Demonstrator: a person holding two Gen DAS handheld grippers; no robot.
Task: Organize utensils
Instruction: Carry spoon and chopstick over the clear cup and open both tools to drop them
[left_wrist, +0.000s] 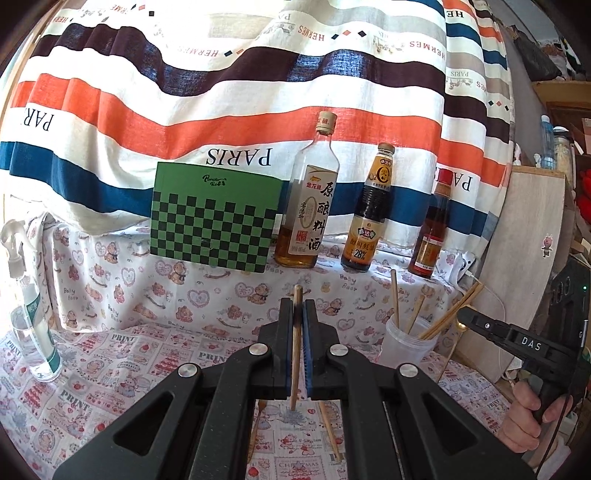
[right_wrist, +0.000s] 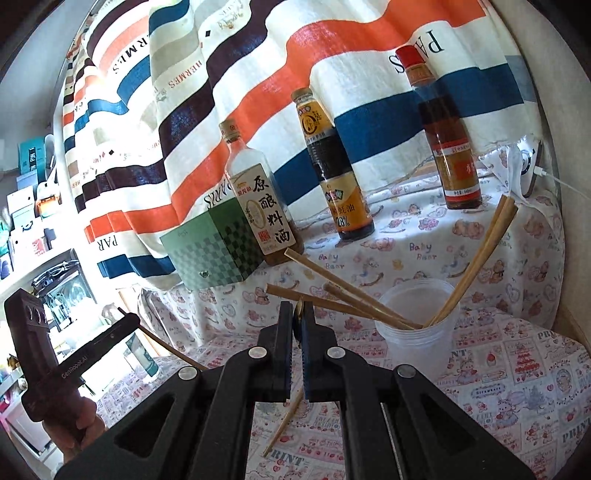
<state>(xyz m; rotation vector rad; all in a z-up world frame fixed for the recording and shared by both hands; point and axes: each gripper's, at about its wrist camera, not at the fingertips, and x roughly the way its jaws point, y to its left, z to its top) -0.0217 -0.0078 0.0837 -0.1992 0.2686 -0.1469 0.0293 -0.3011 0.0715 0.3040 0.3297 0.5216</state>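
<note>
Your left gripper (left_wrist: 298, 308) pinches 1 wooden chopstick (left_wrist: 296, 354) upright between its blue pads, above the printed tablecloth (left_wrist: 122, 369). To its right, the clear plastic cup (left_wrist: 404, 345) holds several chopsticks, and your right gripper (left_wrist: 466, 316) reaches in beside its rim. 1 loose chopstick (left_wrist: 330, 432) lies on the cloth below.

Seen from the right wrist, your right gripper (right_wrist: 297, 314) is clamped on a brass-coloured spoon handle (right_wrist: 298, 309), with a thin stick (right_wrist: 282, 424) slanting down below its pads. That cup (right_wrist: 417, 343) stands just right of the fingertips, 5 chopsticks leaning in it. 3 sauce bottles (right_wrist: 332, 166) stand behind.
</note>
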